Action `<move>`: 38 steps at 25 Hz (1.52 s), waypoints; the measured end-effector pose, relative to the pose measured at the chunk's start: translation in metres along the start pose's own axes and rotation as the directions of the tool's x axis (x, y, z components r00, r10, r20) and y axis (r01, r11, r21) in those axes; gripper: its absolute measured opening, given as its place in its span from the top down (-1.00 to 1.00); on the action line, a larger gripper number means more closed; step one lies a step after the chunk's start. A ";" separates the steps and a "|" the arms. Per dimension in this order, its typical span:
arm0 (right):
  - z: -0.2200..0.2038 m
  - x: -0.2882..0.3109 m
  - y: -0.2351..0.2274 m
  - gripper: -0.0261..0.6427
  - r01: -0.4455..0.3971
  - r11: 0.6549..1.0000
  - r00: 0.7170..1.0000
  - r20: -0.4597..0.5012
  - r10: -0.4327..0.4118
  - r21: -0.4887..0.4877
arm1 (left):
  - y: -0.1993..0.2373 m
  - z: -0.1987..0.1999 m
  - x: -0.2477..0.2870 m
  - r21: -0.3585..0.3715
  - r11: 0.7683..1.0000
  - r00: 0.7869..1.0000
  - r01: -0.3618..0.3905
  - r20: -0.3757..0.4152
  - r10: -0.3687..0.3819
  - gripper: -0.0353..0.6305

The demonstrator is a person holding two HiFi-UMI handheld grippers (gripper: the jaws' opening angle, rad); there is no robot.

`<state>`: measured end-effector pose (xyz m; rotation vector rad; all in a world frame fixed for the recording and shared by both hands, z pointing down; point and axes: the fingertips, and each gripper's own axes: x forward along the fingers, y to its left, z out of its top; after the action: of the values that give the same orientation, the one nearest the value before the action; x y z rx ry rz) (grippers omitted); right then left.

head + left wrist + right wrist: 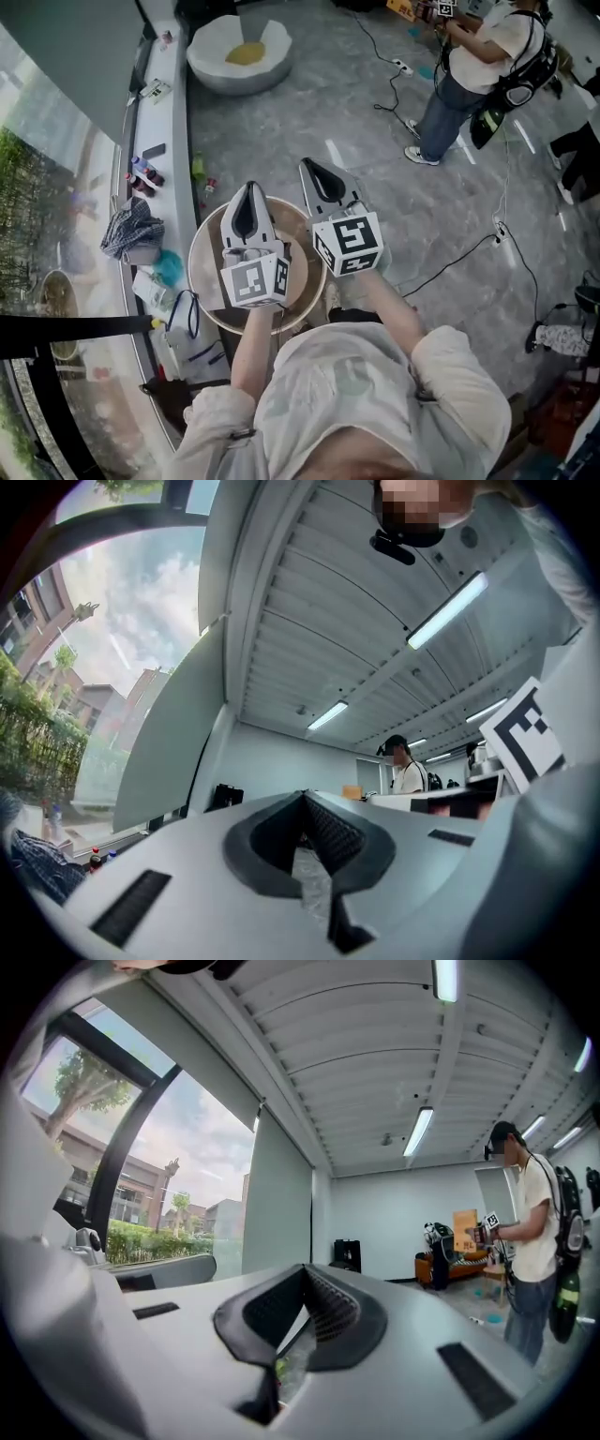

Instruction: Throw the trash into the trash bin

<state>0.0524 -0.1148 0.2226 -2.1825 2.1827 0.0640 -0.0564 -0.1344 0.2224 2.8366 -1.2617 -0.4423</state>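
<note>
The trash bin (214, 77), a round grey tub lined with a white bag and holding something yellow, stands on the floor far ahead. Both grippers are raised side by side over a round wooden table (201, 274) and point forward. In the left gripper view, my left gripper (248, 193) (303, 799) is shut, with a crumpled clear plastic wrapper (311, 881) pinched between its jaws. My right gripper (315, 170) (305, 1274) is also shut and pinches a thin clear wrapper with a green bit (286, 1361).
A window ledge runs along the left with bottles (142, 174), a checked cloth (131, 231) and small clutter. Another person (473, 66) stands at the far right on the grey floor. Cables (450, 264) trail across the floor at right.
</note>
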 end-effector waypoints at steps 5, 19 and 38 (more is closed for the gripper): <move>0.005 0.004 0.007 0.88 -0.010 1.000 1.000 0.007 0.010 -0.003 | 0.004 0.005 0.001 0.038 0.999 1.000 0.002 0.004 -0.002 0.86; -0.004 0.018 0.033 0.88 -0.274 0.961 0.961 -0.052 0.272 -0.035 | 0.027 0.010 -0.005 -0.010 0.992 0.991 -0.129 0.030 0.129 0.86; -0.380 0.069 0.112 0.10 -0.674 0.715 0.290 -0.825 0.486 0.184 | 0.144 -0.101 -0.098 0.076 0.867 0.839 -0.493 -0.225 0.496 0.86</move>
<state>-0.0635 -0.2097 0.5960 -1.3639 3.5583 -1.0113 -0.1974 -0.1710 0.3610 2.3337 -1.8533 -0.0702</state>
